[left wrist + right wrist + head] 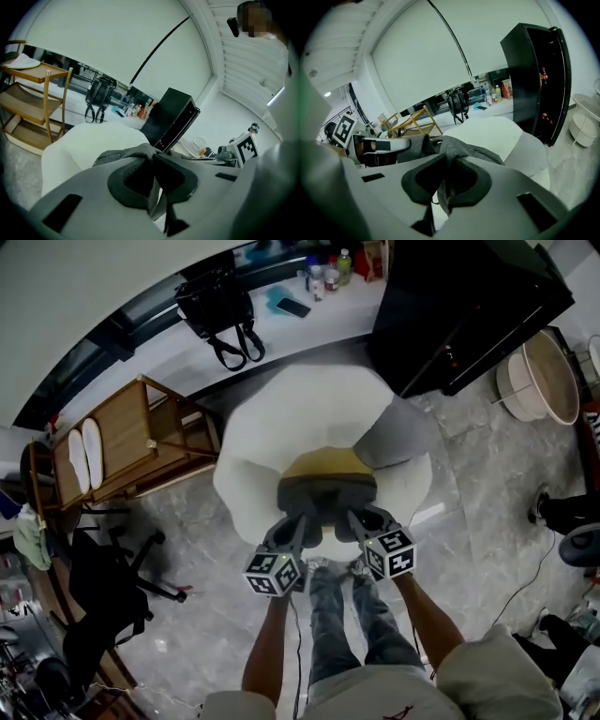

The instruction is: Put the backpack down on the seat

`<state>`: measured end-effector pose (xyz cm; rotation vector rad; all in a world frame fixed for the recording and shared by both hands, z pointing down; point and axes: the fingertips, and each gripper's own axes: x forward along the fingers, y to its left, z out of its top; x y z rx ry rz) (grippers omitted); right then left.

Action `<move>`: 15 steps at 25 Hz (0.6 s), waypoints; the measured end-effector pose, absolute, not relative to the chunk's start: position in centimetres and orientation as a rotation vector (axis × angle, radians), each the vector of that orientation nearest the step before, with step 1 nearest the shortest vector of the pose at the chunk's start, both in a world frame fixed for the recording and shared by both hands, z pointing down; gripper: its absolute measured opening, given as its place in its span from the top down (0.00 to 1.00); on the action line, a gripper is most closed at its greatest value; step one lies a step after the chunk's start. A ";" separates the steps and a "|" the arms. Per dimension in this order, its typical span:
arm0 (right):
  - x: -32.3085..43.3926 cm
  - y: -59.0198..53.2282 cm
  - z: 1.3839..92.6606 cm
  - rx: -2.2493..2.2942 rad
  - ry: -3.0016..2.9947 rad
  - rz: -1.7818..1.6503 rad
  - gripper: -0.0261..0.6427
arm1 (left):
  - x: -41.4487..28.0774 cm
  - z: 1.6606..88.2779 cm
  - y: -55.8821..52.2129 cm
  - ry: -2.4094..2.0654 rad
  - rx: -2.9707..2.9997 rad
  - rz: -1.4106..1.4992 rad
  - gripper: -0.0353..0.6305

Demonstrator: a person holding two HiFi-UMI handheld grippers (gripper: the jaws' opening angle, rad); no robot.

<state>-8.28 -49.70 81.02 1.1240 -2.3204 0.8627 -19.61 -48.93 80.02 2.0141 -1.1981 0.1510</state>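
Observation:
A grey backpack with a tan top hangs over the front of the white armchair's seat, gripped at its near edge by both grippers. My left gripper is shut on a fold of its grey fabric, which sits pinched between the dark pads. My right gripper is shut on another grey fold beside it. The two grippers sit close together, side by side, in front of the chair. In the left gripper view and the right gripper view, the white chair lies just beyond the jaws.
A black cabinet stands behind the chair to the right. A wooden shelf trolley stands at the left, with a black office chair nearer. On the back counter there is a black bag and several bottles. A round white basket is at far right.

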 end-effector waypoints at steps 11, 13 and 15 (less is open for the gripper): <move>-9.0 -60.2 81.9 1.138 -2.336 0.776 0.89 | -20.0 80.6 -59.7 -1.217 2.042 0.135 0.86; -8.8 -60.9 82.1 1.141 -2.333 0.782 0.89 | -19.9 80.6 -60.4 -1.219 2.041 0.136 0.86; -8.6 -61.7 82.3 1.145 -2.329 0.778 0.89 | -19.7 80.8 -61.2 -1.222 2.045 0.148 0.86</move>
